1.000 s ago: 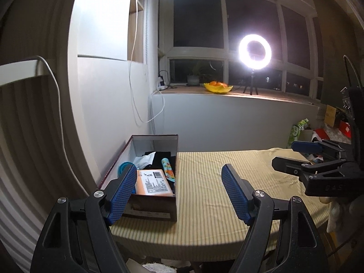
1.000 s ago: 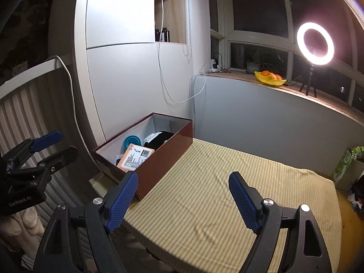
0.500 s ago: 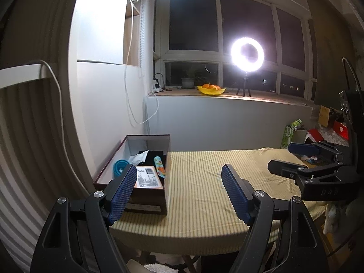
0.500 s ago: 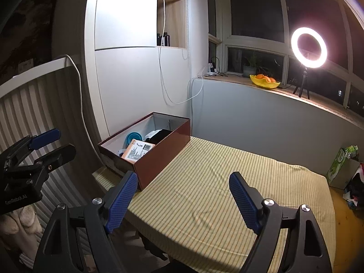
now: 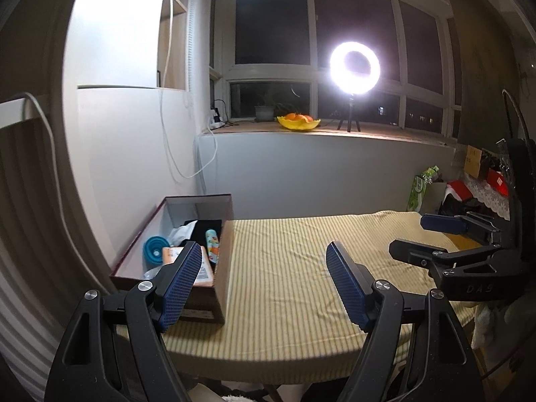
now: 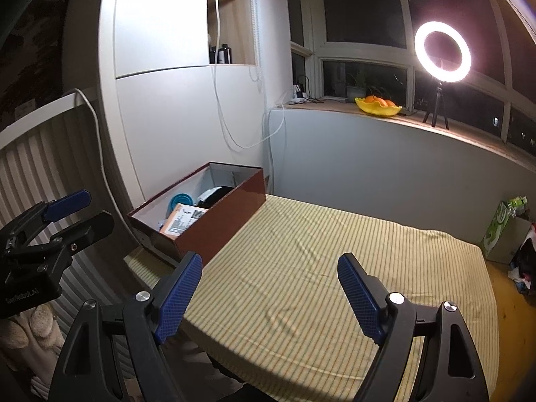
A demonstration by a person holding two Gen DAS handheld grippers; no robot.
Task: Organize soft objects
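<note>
Both my grippers are open wide and carry nothing. My left gripper (image 5: pixel 264 283) hangs over the near edge of the counter (image 5: pixel 301 288), which wears a yellow striped cloth; its left finger (image 5: pixel 179 281) overlaps the near end of the box in that view, contact unclear. My right gripper (image 6: pixel 269 293) hangs over the cloth too, nothing between its blue pads.

The open brown cardboard box (image 6: pixel 221 224) sits on the counter's far left corner, against the white cabinet wall (image 6: pixel 174 114). All the task items I see are in it: a teal collapsible cup (image 5: pixel 154 248), a white crumpled cloth or tissue (image 5: pixel 182 231) (hard to tell which), a black folded cloth (image 5: pixel 209 226), a small patterned tube (image 5: pixel 211 246) along the right wall, and an orange labelled packet (image 6: pixel 183 220) at the near end. The rest of the cloth is bare.

On the window sill: lit ring light on a tripod (image 5: pixel 354 67), yellow bowl of oranges (image 5: pixel 298 121). A green bag (image 6: pixel 499 217) stands on the floor past the counter's right end.
</note>
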